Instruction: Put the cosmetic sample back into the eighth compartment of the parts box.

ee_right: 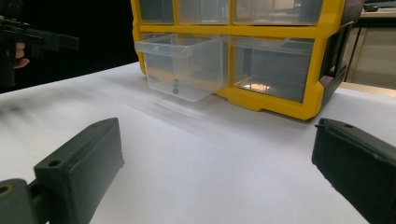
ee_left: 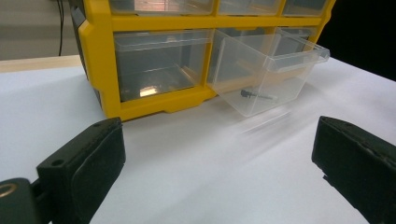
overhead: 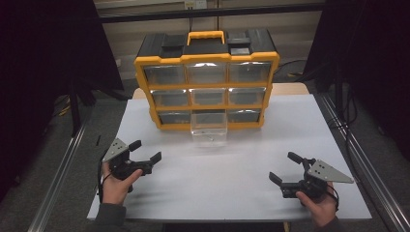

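At the desk's (overhead: 217,174) near corners, the left claw (overhead: 143,153) and right claw (overhead: 286,169) rest open, empty; the drawer (overhead: 209,126) sticks out of the organizer (overhead: 208,58) at the far edge.

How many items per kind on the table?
Yellow organizer cabinet: 1
Clear drawers: 9, with the bottom-middle drawer pulled out
Small dark screw in that drawer: 1
Grippers: 2, left gripper and right gripper, both open
Total: 13
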